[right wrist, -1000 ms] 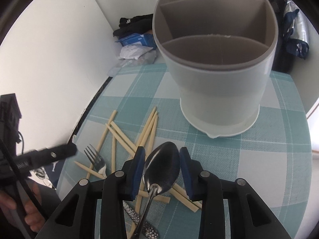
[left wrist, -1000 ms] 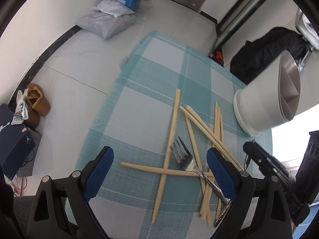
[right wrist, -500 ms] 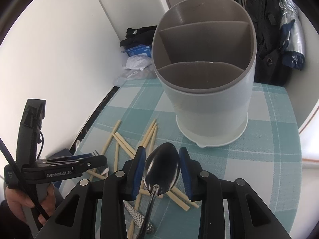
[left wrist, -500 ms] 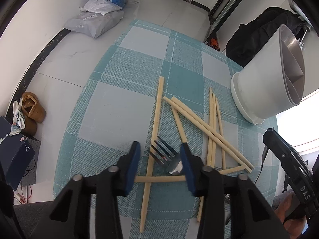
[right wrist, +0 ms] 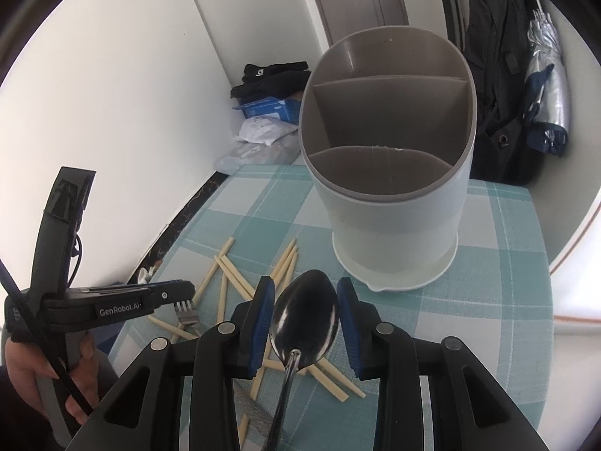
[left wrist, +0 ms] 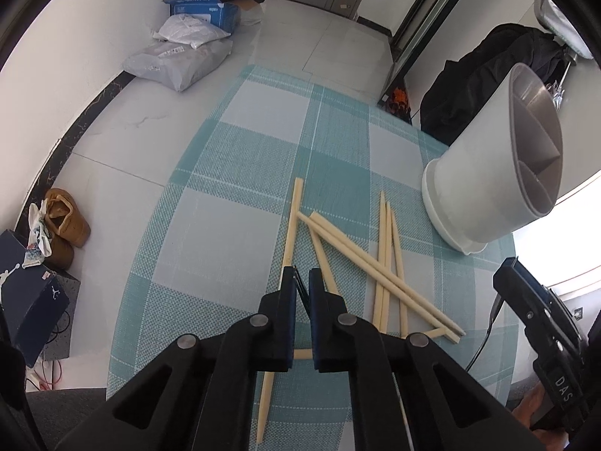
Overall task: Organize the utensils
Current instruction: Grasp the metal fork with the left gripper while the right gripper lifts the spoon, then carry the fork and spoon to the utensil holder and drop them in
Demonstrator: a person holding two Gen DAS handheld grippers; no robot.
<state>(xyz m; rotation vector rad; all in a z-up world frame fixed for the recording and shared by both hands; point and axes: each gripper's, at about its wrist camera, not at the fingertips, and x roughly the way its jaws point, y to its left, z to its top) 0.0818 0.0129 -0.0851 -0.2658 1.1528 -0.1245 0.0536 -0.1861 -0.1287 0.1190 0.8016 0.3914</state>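
A fork [left wrist: 301, 293] lies among several pale chopsticks [left wrist: 383, 263] on the teal checked cloth [left wrist: 233, 225]. My left gripper [left wrist: 302, 276] is shut on the fork's head, the dark tines showing in the thin slot between its pads. From the right wrist view, the left gripper [right wrist: 184, 285] sits over the fork [right wrist: 184, 310], a hand [right wrist: 26, 372] on its handle. My right gripper [right wrist: 305, 293] is shut on a metal spoon [right wrist: 304, 315], bowl up between the blue pads. It is held in front of the white three-compartment holder [right wrist: 394, 218], below its rim.
The holder [left wrist: 484, 188] stands upright at the cloth's far right. The table's edge curves along the left, above a floor with shoes [left wrist: 64, 221], grey bags [left wrist: 180, 60] and a blue box. A black backpack [right wrist: 499, 75] and a folded umbrella [right wrist: 544, 94] stand behind the holder.
My left jaws went from wide open to shut around the fork's head. The right gripper drew back and up with the spoon, so the holder looks farther off.
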